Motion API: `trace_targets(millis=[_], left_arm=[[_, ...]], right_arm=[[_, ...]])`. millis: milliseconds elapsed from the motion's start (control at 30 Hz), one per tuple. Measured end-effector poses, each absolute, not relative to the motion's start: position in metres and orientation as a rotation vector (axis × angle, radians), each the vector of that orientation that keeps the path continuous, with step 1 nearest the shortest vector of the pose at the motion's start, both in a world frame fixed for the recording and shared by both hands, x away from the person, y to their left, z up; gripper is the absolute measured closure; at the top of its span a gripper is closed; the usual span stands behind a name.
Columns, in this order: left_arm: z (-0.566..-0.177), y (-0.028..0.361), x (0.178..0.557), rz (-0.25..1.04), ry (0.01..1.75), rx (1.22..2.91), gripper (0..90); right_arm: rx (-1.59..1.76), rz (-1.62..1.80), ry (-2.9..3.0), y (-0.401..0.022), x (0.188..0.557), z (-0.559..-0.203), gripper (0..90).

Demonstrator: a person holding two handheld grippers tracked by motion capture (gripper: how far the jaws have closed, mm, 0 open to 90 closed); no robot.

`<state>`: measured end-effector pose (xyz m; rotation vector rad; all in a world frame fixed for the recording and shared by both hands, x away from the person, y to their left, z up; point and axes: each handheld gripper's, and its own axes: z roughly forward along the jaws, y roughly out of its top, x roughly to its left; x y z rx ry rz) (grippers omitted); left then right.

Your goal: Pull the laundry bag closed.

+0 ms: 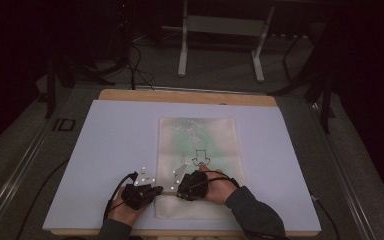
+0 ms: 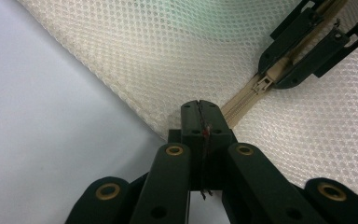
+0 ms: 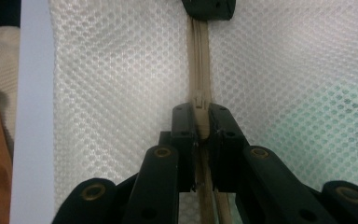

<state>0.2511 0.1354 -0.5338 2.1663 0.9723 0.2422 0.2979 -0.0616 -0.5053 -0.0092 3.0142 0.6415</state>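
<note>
Right gripper view, hand-held gripper (image 3: 200, 122) clamping zipper pull (image 3: 200, 116), mesh bag (image 3: 112, 84)

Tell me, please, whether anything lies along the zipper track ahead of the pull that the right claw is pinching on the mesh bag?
The left claw does: it is clamped on the zipper farther along the track, straight ahead of the pull held by the right claw. Otherwise the track between them on the mesh bag looks bare.
</note>
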Motion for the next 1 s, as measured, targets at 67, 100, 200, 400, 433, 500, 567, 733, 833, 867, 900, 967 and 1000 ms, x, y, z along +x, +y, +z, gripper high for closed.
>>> trace_targets(millis=[67, 100, 200, 400, 433, 500, 567, 733, 833, 867, 900, 967, 1000], left_arm=[[-0.534, 0.136, 0.251, 0.241, 0.971, 2.165, 89.2], [-0.534, 0.136, 0.251, 0.241, 0.97, 2.166, 89.2], [-0.534, 0.136, 0.251, 0.241, 0.968, 2.166, 89.2], [-0.534, 0.136, 0.251, 0.24, 0.967, 2.167, 89.2], [-0.534, 0.136, 0.251, 0.241, 0.966, 2.167, 89.2], [-0.534, 0.135, 0.251, 0.246, 0.964, 2.169, 89.2], [-0.534, 0.135, 0.251, 0.245, 0.965, 2.169, 89.2], [-0.534, 0.136, 0.251, 0.242, 0.964, 2.17, 89.2], [-0.534, 0.135, 0.251, 0.249, 0.962, 2.173, 89.2], [-0.534, 0.135, 0.251, 0.249, 0.962, 2.173, 89.2], [-0.534, 0.135, 0.251, 0.245, 0.963, 2.172, 89.2], [-0.534, 0.135, 0.251, 0.245, 0.962, 2.171, 89.2], [-0.534, 0.135, 0.251, 0.245, 0.962, 2.171, 89.2]], right_arm=[[-0.014, 0.633, 3.013, -0.062, 0.298, -0.505, 82.3], [-0.013, 0.631, 3.013, -0.063, 0.297, -0.505, 82.3], [-0.01, 0.625, 3.013, -0.064, 0.297, -0.504, 82.3], [-0.017, 0.61, 3.014, -0.066, 0.296, -0.503, 82.3], [-0.021, 0.605, 3.013, -0.067, 0.296, -0.503, 82.3], [-0.025, 0.603, 3.011, -0.067, 0.296, -0.503, 82.3], [-0.023, 0.595, 3.013, -0.068, 0.296, -0.503, 82.3], [-0.023, 0.593, 3.014, -0.071, 0.295, -0.502, 82.3], [-0.028, 0.585, 3.013, -0.072, 0.295, -0.502, 82.3], [-0.028, 0.576, 3.014, -0.072, 0.295, -0.502, 82.3], [-0.029, 0.577, 3.013, -0.073, 0.295, -0.501, 82.3], [-0.03, 0.573, 3.013, -0.073, 0.294, -0.501, 82.3], [-0.035, 0.562, 3.011, -0.074, 0.294, -0.501, 82.3]])
